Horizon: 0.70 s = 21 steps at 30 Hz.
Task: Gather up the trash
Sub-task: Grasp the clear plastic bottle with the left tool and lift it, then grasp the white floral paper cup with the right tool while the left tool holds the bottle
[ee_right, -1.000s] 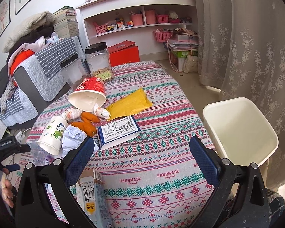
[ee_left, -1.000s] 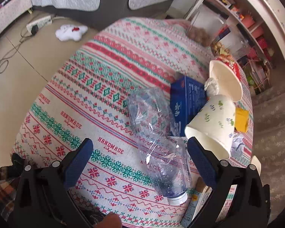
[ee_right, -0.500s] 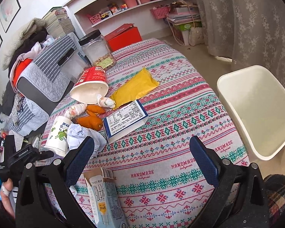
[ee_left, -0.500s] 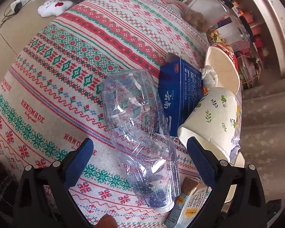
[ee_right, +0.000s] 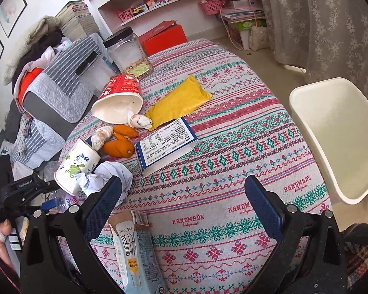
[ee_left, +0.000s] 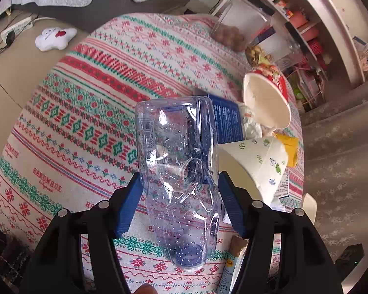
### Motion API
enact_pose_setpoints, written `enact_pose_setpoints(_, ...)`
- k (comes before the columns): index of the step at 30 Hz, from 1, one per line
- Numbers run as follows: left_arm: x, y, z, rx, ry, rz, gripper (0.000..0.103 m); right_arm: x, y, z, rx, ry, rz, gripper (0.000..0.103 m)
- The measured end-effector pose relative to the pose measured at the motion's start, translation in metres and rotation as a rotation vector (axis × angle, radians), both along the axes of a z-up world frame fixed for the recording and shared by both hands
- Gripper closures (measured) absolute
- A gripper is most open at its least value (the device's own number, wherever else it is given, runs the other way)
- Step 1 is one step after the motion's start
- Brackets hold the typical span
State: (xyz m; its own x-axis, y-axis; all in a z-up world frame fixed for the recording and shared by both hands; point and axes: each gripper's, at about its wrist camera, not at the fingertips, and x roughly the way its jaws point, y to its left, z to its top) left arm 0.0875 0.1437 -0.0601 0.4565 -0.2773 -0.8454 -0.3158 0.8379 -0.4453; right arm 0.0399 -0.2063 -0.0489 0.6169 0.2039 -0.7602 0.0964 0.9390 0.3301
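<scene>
Left gripper: jaws have just been closing, blue pads now pressed on both sides of the crushed clear bottle (cap end toward camera), which is held tilted above the tablecloth. Right gripper: jaws spread wide, nothing between them, above the tablecloth near a carton. White bin stands beside the table.

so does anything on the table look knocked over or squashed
Yes. The red cup and the leaf-print paper cup lie tipped on their sides, and the clear plastic bottle between the left gripper's pads looks crumpled.
</scene>
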Motion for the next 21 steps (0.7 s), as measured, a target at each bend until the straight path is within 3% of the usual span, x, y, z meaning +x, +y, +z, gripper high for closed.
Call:
enact_pose_setpoints(7, -0.013, 0.013, 0.046, 0.099, -0.18, 0.018, 0.041, 0.004, 0.021, 0.005, 0.025, 0.022, 0.1, 0.007)
enact_pose_setpoints(11, -0.024, 0.024, 0.071, 0.153, -0.284, 0.057, 0.041, 0.009, 0.041, 0.011, 0.087, 0.059, 0.151, 0.007)
enact_pose_setpoints(13, -0.029, 0.03, 0.078, 0.175, -0.324, 0.075, 0.041, 0.016, 0.05, 0.011, 0.216, 0.113, 0.146, 0.007)
enact_pose_setpoints(16, -0.035, 0.035, 0.086, 0.18, -0.368, 0.08, 0.041, 0.029, 0.074, -0.002, 0.556, 0.266, 0.076, 0.007)
enact_pose_setpoints(17, -0.036, 0.036, 0.088, 0.175, -0.379, 0.078, 0.041, 0.032, 0.086, -0.006, 0.628, 0.312, 0.061, 0.007)
enact_pose_setpoints(21, -0.038, 0.042, 0.087, 0.18, -0.397, 0.073, 0.041, 0.041, 0.121, -0.012, 0.614, 0.357, -0.013, 0.012)
